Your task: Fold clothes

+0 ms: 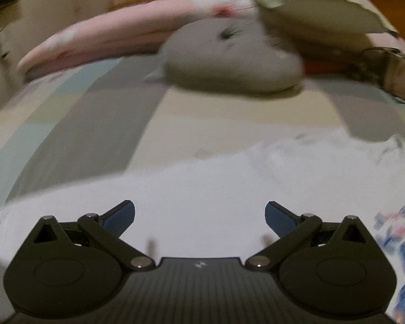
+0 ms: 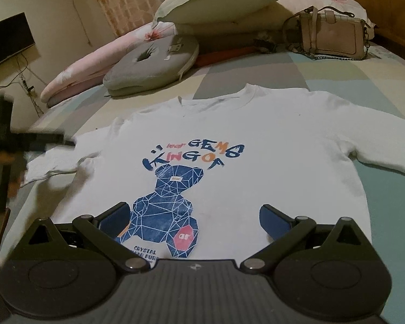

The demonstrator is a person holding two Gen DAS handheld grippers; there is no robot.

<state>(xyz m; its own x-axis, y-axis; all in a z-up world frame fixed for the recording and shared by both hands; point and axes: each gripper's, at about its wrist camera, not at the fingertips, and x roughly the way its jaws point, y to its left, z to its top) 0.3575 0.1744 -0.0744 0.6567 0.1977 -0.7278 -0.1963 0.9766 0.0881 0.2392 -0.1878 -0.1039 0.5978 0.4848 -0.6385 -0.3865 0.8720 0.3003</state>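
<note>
A white T-shirt (image 2: 229, 135) with a blue bear print lies flat and face up on the bed (image 2: 337, 75), collar toward the pillows at the head and hem toward the foot edge, so its long axis runs straight away from both grippers. The sleeves spread out toward the bed's two side edges.

The right gripper (image 2: 194, 216) hovers over the hem near the middle of the shirt, jaws spread wide and holding nothing — the bear print shows between its fingers. The left gripper (image 1: 199, 216) is also wide and empty, low over plain white cloth on the shirt's left side, with the print just off to its right; that view is blurred. In the right view a dark blurred shape sits by the left sleeve, probably that gripper.

A grey cushion (image 2: 151, 67), a pink pillow (image 2: 75, 75) and a handbag (image 2: 329, 35) sit near the head of the bed, well apart from the shirt.

Folding looks not yet begun. The left sleeve lies nearest the left gripper, the right sleeve out beyond the right one.
</note>
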